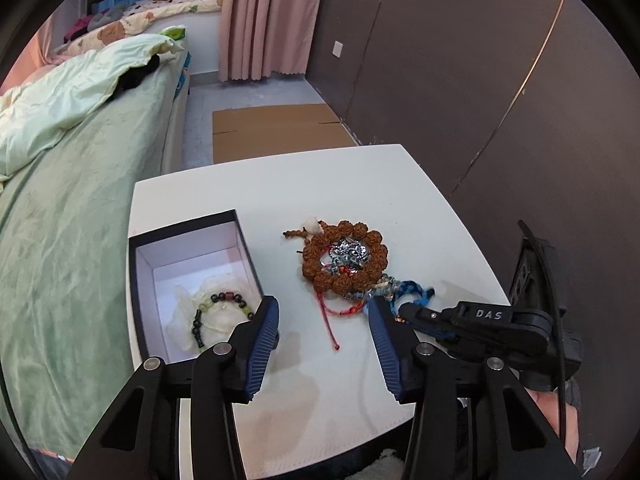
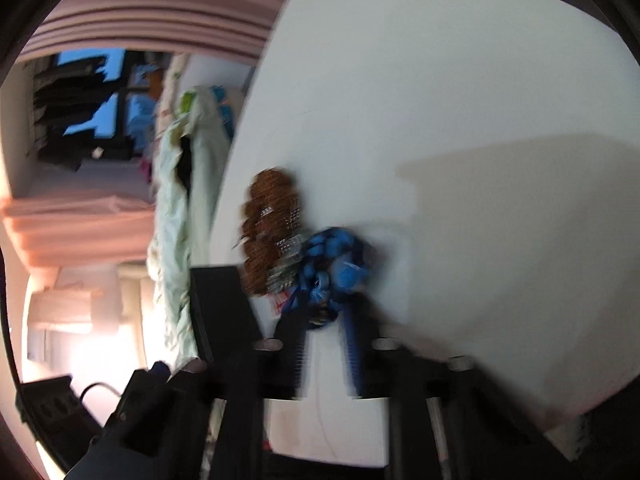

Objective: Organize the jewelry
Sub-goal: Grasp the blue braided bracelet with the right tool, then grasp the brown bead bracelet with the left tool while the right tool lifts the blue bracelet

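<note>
A pile of jewelry lies on the white table (image 1: 360, 184): a brown bead bracelet (image 1: 344, 254) around silver pieces (image 1: 347, 254), a red cord (image 1: 340, 312) and a blue braided bracelet (image 1: 408, 292). A black box (image 1: 192, 280) at the left holds a dark and green bead bracelet (image 1: 224, 312) on tissue. My left gripper (image 1: 324, 316) is open and empty, in front of the pile. My right gripper (image 1: 404, 312) reaches in from the right, its tips at the blue bracelet. In the blurred right wrist view, its fingers (image 2: 324, 320) flank the blue bracelet (image 2: 336, 264), beside the brown beads (image 2: 272, 224).
A bed with a green cover (image 1: 72, 208) runs along the table's left. Flat cardboard (image 1: 276, 128) lies on the floor behind the table. A dark wall (image 1: 460, 80) stands to the right. Pink curtains (image 1: 264, 20) hang at the back.
</note>
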Demonstrator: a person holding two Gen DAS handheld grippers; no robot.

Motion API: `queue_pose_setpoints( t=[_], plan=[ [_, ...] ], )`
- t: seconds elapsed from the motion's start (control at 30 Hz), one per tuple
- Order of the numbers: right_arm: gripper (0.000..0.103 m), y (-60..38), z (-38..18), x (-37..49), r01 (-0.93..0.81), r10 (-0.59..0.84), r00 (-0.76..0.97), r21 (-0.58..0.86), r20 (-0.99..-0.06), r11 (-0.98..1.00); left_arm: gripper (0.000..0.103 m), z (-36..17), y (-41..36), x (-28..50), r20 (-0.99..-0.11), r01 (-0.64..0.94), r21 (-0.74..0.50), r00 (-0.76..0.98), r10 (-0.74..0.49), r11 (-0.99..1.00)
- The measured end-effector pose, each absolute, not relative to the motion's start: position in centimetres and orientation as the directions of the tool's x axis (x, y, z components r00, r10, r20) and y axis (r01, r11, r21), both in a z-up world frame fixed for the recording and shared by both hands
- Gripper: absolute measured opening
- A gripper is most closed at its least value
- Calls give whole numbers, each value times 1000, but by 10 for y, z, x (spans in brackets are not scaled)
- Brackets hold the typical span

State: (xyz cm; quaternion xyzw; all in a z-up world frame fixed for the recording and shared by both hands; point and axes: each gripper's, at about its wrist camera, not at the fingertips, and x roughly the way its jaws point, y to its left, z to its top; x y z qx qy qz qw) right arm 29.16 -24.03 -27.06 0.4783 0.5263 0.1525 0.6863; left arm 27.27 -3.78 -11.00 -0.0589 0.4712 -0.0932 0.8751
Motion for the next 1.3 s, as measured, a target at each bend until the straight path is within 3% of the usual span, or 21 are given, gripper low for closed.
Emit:
queue_pose_setpoints(
  t=[0.53, 1.0, 1.07, 1.3],
  plan=[
    [10, -293, -229, 286, 246, 636, 558, 838, -533, 487, 43, -139, -95, 323, -869, 217, -151, 435, -234, 964],
    [10, -307, -221, 297, 246, 625, 592, 853, -508, 461, 42, -184, -126, 356, -933, 287, -31, 336, -131, 957],
    [10, -308, -218, 297, 244, 625, 595, 855, -505, 458, 28, -188, -119, 357, -936, 269, -37, 329, -128, 962],
    [10, -307, -204, 293, 224, 617, 610, 855, -498, 468, 19, -169, -109, 354, -918, 252, -74, 360, -164, 965]
  ],
)
